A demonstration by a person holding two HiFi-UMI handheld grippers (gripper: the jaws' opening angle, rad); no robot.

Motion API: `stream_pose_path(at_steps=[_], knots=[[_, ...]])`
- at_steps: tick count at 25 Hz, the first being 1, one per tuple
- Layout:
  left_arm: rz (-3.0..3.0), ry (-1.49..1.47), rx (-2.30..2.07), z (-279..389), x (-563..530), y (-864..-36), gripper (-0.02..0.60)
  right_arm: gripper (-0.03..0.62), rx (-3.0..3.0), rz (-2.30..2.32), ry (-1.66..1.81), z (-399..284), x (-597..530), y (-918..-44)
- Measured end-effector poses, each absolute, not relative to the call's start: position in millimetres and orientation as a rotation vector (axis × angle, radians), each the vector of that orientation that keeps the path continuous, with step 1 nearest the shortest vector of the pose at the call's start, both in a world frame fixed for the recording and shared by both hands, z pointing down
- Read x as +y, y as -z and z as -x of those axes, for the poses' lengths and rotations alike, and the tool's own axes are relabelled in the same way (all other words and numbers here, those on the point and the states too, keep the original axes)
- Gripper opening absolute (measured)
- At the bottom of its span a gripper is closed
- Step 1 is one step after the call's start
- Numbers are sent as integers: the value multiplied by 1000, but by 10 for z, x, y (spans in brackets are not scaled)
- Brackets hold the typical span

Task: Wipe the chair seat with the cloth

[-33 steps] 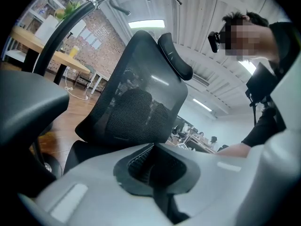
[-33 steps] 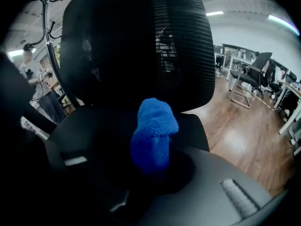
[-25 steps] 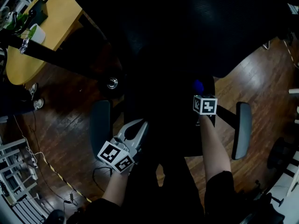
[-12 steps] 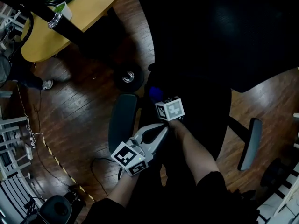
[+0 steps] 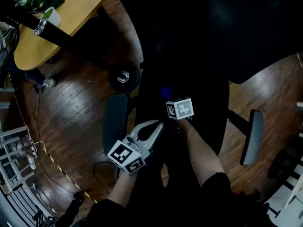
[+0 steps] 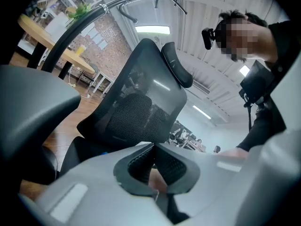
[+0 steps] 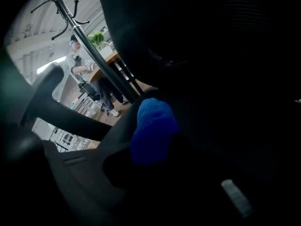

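Observation:
From above, the black chair seat (image 5: 203,91) is very dark, with its mesh backrest (image 6: 141,102) rising ahead in the left gripper view. My right gripper (image 5: 168,98) is over the left part of the seat, shut on a blue cloth (image 5: 165,92). In the right gripper view the bunched cloth (image 7: 153,128) sticks out between the dark jaws of that gripper (image 7: 153,147), against the chair. My left gripper (image 5: 157,126) hovers at the seat's front left by the left armrest (image 5: 115,126). This gripper (image 6: 153,149) is shut with nothing between its tips.
The right armrest (image 5: 251,136) is at the right over a dark wooden floor (image 5: 71,112). A round wooden table (image 5: 66,18) with a potted plant stands at the upper left, and a chair caster (image 5: 124,76) is near it. Cables (image 5: 42,160) lie at the lower left.
My right gripper has carried the blue cloth from the right side of the seat toward its left side. The left gripper has stayed near the front left corner.

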State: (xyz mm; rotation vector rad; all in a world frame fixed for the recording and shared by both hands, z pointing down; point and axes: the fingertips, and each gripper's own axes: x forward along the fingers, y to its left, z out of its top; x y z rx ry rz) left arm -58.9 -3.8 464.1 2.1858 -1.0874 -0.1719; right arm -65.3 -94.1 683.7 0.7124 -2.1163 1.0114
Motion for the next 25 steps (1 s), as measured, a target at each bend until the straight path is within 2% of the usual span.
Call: stream_pose_path(at_steps=[9, 13, 20, 25], knots=[[-2183, 103, -1051, 448, -65, -4857, -8, 38, -1888, -1019, -1060, -1104, -1010, -6907], [-2189, 93, -1021, 324, -40, -4843, -8, 38, -1811, -1089, -1034, -1630, -957, -6855], [-2214, 85, -1007, 200, 12, -4825, -8, 39, -1808, -1126, -1045, -1845, -932, -6954], [-2187, 110, -1028, 248, 118, -4822, -8, 40, -1823, -1107, -1006, -1639, -956, -6859]])
